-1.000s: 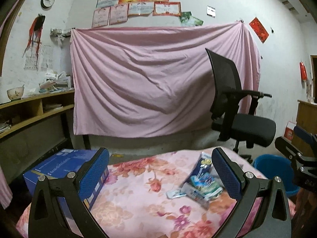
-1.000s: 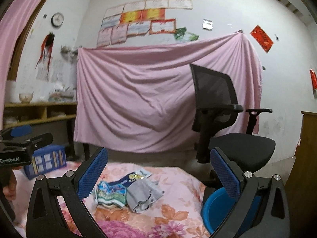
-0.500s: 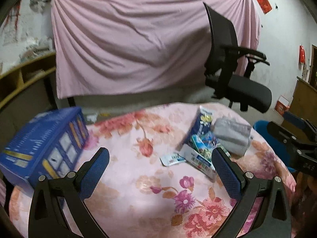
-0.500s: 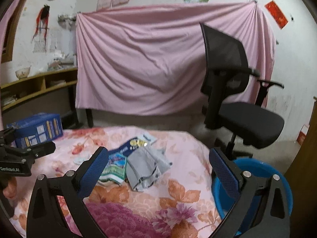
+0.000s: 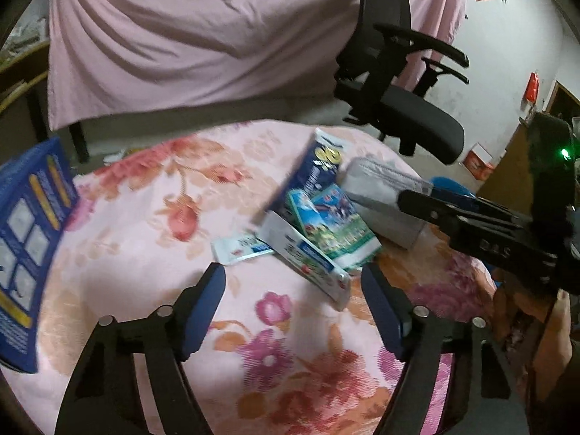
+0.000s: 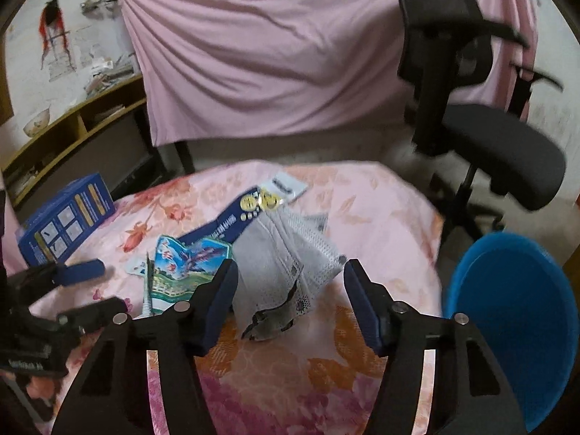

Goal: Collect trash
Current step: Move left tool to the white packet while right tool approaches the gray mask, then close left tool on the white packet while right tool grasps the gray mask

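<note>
Both grippers have dipped toward the floral tablecloth (image 6: 380, 217), jaws spread and empty: right gripper (image 6: 288, 282) approaches the grey mesh wrapper (image 6: 286, 253), left gripper (image 5: 293, 282) the snack packets (image 5: 326, 224); next, closing.

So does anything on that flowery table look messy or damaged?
Yes. A heap of wrappers lies overlapping mid-table, and the grey mask beside it is crumpled, with a dark torn-looking patch at its near edge. The blue box at the left edge sits apart and looks intact.
</note>
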Tool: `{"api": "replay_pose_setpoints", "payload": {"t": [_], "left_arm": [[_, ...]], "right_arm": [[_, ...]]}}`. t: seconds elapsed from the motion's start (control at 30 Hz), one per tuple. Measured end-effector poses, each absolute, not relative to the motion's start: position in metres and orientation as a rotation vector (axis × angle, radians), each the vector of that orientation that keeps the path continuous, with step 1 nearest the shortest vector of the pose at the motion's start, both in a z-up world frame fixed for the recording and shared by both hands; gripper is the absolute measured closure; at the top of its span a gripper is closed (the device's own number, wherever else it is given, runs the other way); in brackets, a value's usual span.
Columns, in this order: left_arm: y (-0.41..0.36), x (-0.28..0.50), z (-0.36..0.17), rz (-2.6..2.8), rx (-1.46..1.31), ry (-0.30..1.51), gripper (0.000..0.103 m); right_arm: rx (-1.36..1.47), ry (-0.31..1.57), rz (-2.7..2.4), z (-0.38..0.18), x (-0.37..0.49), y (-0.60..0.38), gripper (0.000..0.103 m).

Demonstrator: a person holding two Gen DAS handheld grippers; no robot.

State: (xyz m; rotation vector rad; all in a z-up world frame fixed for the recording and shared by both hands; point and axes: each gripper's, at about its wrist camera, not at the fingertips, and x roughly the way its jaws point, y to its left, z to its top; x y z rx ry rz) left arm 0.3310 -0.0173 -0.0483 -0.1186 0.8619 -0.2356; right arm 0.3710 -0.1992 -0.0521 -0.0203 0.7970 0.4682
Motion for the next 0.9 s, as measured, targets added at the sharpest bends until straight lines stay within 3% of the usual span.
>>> {"api": "replay_pose_setpoints", "payload": {"t": [0.17,0.47,0.53,0.9], "left_arm": [[-0.025,0.337,-0.053,-0.246,-0.128,0.903,0.042],[-0.023,0.341,-0.056,-0.205,-0.125,0.928,0.077],[-0.019,0.34,-0.057,-0.191,-0.145,0.932,0.084],[-0.007,0.325,-0.049,-0.153,-0.195,0.919,0.091]], "right_arm": [[0.033,0.834,0.497,-0.056,0.375,-0.206,0.06],[0.048,0.854,0.549,-0.058,0.375,-0.204,0.089],[0.048,0.862,0.556,-0.058,0.374,-0.204,0.092],[0.07,0.843,0.588,-0.055,0.365,-0.211,0.098]]}}
